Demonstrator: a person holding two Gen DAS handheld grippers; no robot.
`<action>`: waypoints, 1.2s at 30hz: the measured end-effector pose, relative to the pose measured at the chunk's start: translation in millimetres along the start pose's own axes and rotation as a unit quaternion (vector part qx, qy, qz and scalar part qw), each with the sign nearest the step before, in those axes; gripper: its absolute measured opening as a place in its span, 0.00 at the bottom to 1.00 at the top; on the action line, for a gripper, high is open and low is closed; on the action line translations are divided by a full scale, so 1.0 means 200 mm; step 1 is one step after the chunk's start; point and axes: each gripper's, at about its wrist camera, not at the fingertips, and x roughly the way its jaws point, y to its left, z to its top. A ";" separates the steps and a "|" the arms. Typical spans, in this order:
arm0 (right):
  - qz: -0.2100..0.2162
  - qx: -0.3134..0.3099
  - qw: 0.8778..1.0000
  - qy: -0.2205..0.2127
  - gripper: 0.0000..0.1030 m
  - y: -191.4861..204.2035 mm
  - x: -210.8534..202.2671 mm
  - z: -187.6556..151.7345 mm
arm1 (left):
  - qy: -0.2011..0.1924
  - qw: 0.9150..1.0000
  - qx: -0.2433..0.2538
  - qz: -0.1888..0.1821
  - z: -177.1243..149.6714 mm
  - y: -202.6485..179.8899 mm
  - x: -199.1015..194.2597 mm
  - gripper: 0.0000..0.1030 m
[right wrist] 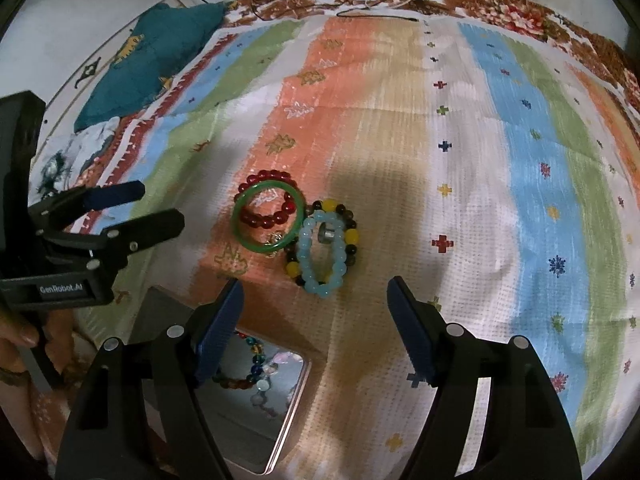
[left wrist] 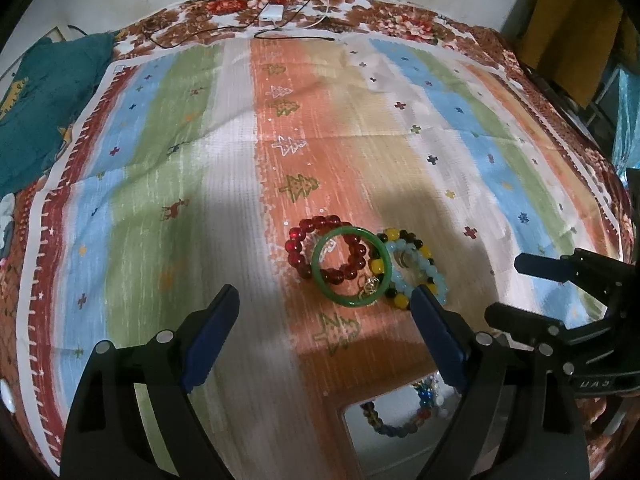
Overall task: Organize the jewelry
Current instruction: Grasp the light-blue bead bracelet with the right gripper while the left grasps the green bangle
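Several bracelets lie overlapped on the striped cloth: a red bead bracelet (left wrist: 298, 240) (right wrist: 266, 176), a green bangle (left wrist: 315, 264) (right wrist: 234, 216) on top of it, and a yellow-and-black bead bracelet (left wrist: 390, 235) (right wrist: 352, 236) under a pale blue bead bracelet (left wrist: 436, 276) (right wrist: 304, 248). A small gold piece (left wrist: 368, 286) rests on the bangle's near side. My left gripper (left wrist: 324, 292) (right wrist: 162, 205) stands open just short of the pile, holding nothing. To the right of the pile, my right gripper (right wrist: 315, 282) (left wrist: 503, 286) is open too, also with nothing in it.
A shallow metal box (right wrist: 296, 392) (left wrist: 352, 440) sits close under the grippers and holds a multi-coloured bead bracelet (right wrist: 248, 376) (left wrist: 400, 428). A teal cloth (left wrist: 48, 100) (right wrist: 152, 60) lies at the far left. A white charger (left wrist: 272, 14) with cables sits at the far edge.
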 end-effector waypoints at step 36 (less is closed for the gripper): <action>-0.015 0.010 0.998 0.060 0.72 -0.10 0.30 0.17 | 0.059 0.997 0.049 0.017 0.14 -0.04 0.35 0.68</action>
